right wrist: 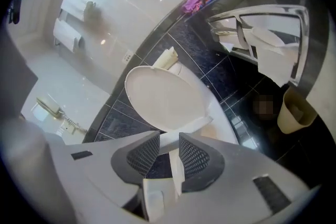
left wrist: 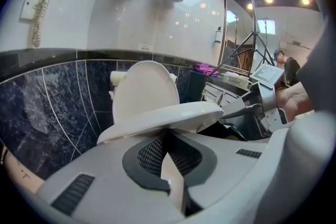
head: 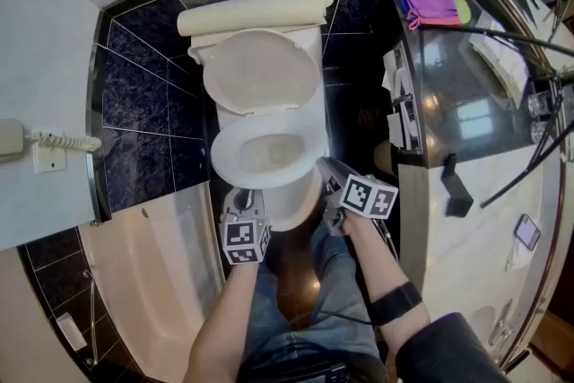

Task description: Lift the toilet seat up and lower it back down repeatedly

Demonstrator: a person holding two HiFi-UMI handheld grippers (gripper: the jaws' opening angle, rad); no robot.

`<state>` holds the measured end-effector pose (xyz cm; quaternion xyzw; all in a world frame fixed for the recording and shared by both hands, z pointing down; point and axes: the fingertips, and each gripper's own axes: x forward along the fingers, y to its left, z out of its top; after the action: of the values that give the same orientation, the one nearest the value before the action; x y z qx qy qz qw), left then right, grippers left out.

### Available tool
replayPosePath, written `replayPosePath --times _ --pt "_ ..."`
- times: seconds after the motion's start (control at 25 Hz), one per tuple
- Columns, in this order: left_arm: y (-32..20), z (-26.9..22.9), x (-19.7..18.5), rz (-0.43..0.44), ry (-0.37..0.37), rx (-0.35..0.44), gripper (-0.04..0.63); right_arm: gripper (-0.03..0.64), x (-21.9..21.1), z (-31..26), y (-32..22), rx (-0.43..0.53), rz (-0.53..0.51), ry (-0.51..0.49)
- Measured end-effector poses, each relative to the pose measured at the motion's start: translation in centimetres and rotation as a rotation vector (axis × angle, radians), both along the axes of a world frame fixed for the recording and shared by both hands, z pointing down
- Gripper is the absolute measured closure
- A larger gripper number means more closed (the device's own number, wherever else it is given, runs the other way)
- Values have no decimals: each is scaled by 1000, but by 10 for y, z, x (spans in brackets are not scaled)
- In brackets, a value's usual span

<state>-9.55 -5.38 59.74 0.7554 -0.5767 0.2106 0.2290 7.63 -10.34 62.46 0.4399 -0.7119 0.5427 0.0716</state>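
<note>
While the seat (left wrist: 168,115) sits part-raised (lifting step, likely), right claw (right wrist: 168,152) clamps its rim, closed left claw (left wrist: 167,152) props it; next: swing upright.

No legible text or labels anywhere.
</note>
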Motion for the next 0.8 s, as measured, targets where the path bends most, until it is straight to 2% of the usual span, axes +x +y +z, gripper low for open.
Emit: replayPosePath --times 0.16,0.36,0.56,0.8 --pt "-41 -18 -3 2 -15 33 600 551 10 -21 -12 62 -31 41" --pt "-88 -35 -9 -9 -46 65 600 554 16 -48 -25 125 -59 81" --pt "-133 -44 -12 -11 -84 88 600 599 22 -72 -35 198 -97 109" --pt "-183 -49 -18 0 -116 104 600 600 30 -100 -44 265 -135 124"
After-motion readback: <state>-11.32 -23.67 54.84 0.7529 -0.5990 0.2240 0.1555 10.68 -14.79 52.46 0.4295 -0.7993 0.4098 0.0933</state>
